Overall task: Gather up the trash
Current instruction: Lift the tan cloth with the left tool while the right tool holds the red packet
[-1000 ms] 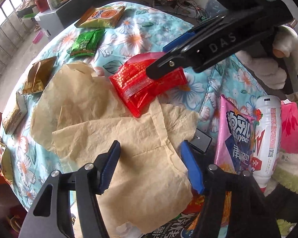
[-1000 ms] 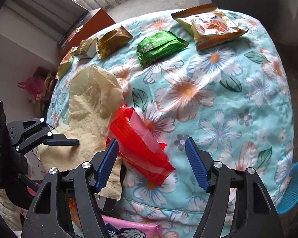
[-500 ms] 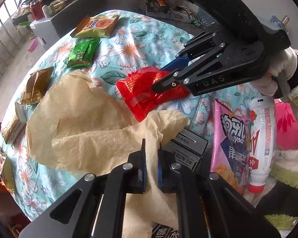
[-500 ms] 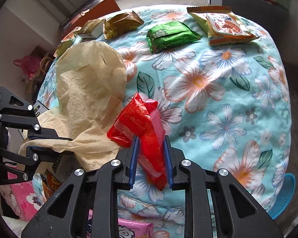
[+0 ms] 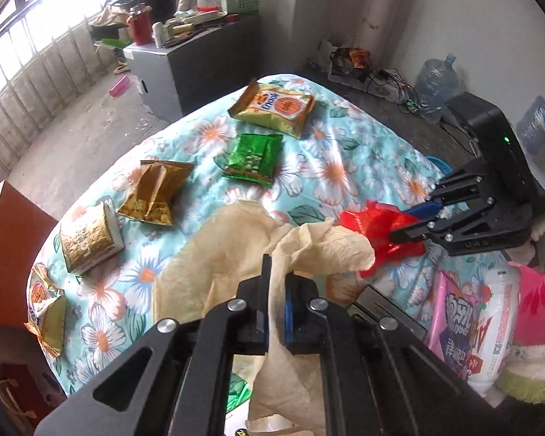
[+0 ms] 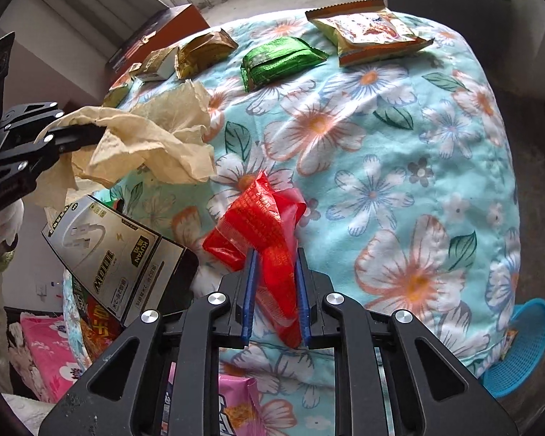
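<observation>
My left gripper (image 5: 277, 272) is shut on a crumpled tan paper sheet (image 5: 236, 254) and holds it lifted above the floral tablecloth (image 5: 345, 167); the sheet also shows in the right wrist view (image 6: 152, 145). My right gripper (image 6: 273, 265) is shut on a red plastic wrapper (image 6: 261, 218) and holds it just above the cloth; the wrapper also shows in the left wrist view (image 5: 374, 225). On the cloth lie a green snack bag (image 5: 254, 158), a yellow snack bag (image 5: 276, 107), a gold bag (image 5: 156, 192) and a gold carton (image 5: 87, 239).
A grey cable box (image 6: 116, 254) tilts at the table's near edge beside a pink snack bag (image 5: 454, 323) and a white bottle (image 5: 494, 327). A blue basket (image 6: 523, 348) stands on the floor at the right. A brown cabinet (image 5: 11, 247) stands left of the table.
Both grippers went from open to shut, the left on the tan paper, the right on the red wrapper. Both have since lifted; the paper is now bunched off the cloth, uncovering the cable box.
</observation>
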Tool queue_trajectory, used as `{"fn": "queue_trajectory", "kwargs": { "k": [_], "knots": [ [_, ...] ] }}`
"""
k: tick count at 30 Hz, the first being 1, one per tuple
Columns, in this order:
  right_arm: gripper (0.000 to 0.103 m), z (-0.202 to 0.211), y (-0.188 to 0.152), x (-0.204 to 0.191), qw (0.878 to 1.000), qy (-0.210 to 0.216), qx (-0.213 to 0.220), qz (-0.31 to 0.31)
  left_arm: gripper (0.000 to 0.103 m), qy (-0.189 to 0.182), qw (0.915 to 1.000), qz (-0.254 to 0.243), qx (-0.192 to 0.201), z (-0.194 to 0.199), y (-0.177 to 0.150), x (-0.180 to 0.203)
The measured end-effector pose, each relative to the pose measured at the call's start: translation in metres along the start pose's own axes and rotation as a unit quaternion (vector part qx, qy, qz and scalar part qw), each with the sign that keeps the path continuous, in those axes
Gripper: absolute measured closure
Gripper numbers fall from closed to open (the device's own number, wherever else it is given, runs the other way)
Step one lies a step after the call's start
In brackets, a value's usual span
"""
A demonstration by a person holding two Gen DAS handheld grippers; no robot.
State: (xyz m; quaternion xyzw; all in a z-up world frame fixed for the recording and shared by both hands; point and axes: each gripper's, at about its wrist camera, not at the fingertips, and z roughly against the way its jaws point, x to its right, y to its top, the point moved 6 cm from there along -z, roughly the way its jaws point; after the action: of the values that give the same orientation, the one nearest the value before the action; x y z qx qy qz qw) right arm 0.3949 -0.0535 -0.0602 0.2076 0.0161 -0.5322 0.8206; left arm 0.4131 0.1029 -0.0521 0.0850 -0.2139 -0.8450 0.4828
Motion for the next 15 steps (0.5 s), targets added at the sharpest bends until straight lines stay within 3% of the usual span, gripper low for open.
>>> {"fn": "queue_trajectory", "kwargs": {
  "k": [5,10,13,15],
  "knots": [
    [0.085,0.001,0.0,0.001,1.0,0.004,0.002,-0.001,0.097,0.042,0.9982,0.039,-0.016,-0.026,0.002,-0.029],
    [0.085,0.0,0.003,0.002,1.0,0.008,0.003,-0.003,0.076,0.057,0.996,0.039,-0.056,-0.052,-0.008,-0.032],
    [0.085,-0.001,0.003,0.002,1.0,0.011,0.004,-0.005,0.053,0.056,0.9951,0.042,-0.07,-0.059,-0.009,-0.029],
    [0.085,-0.002,0.003,0.002,1.0,0.011,0.004,-0.004,0.048,0.052,0.9954,0.046,-0.066,-0.056,-0.007,-0.027]
  ]
}}
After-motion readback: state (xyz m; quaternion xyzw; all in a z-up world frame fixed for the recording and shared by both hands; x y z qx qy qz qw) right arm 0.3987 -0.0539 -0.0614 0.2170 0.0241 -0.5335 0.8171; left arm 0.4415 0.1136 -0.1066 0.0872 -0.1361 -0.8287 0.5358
